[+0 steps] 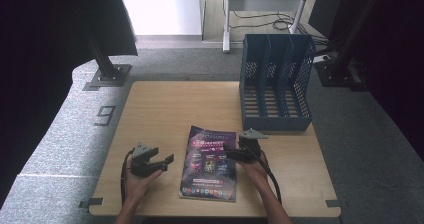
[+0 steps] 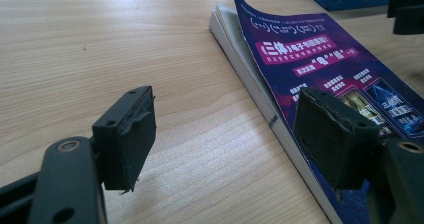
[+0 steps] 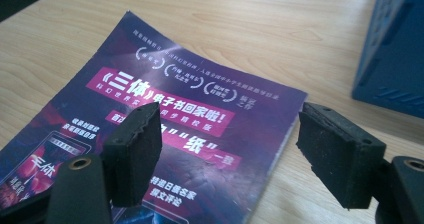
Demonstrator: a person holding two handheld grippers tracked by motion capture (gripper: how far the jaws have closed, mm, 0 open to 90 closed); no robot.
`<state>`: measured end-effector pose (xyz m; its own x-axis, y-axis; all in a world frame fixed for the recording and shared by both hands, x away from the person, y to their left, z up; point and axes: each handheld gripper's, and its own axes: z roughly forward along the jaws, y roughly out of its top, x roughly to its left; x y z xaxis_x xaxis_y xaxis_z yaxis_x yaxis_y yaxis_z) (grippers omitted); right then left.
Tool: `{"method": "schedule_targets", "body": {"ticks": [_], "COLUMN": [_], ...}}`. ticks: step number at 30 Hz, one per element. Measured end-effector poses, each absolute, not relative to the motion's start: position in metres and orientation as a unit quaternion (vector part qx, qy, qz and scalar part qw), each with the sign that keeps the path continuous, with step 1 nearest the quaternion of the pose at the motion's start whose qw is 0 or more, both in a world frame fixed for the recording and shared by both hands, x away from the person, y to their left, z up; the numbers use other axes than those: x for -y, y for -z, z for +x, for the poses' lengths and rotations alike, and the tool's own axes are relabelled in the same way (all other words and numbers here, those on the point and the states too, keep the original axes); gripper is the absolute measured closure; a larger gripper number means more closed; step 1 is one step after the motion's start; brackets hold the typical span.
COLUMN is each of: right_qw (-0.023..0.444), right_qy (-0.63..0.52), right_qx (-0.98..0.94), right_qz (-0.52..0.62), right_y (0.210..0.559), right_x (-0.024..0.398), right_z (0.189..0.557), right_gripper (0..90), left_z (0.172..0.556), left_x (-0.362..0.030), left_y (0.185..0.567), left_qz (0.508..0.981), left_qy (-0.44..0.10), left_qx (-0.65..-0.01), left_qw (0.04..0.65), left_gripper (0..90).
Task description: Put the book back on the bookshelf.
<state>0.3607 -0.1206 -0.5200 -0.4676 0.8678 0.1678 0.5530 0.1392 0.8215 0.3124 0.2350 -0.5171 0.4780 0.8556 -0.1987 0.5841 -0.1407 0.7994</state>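
The table (image 1: 165,109) carries a blue rack (image 1: 276,84) at its far right, slots empty. The book (image 1: 210,163) lies flat near your edge, between both hands, its cover curling up at the far corner. Your right gripper (image 3: 227,149) hangs spread over the book's right edge; drop one jaw under that edge before you pinch. Your left gripper (image 2: 222,134), also spread, straddles the left edge; steady the stack there.
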Motion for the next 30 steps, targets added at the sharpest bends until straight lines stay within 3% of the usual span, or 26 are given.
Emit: {"method": "schedule_targets", "body": {"ticks": [13, 30], "right_qw": [0.156, 0.171], "right_qy": [-0.412, -0.394], "right_qx": [-0.747, -0.754], "right_qz": [0.498, 0.497], "right_y": [0.548, 0.553], "right_x": [0.111, 0.106], "right_z": [0.363, 0.365], "right_gripper": [23.0, 21.1], "left_z": [0.313, 0.313], "left_x": [-0.230, -0.225], "left_y": [0.520, 0.522], "left_qz": [0.745, 0.746], "left_qy": [-0.151, -0.159], "left_qx": [-0.483, -0.481], "left_qw": [0.435, 0.432], "left_gripper": [25.2, 25.7]}}
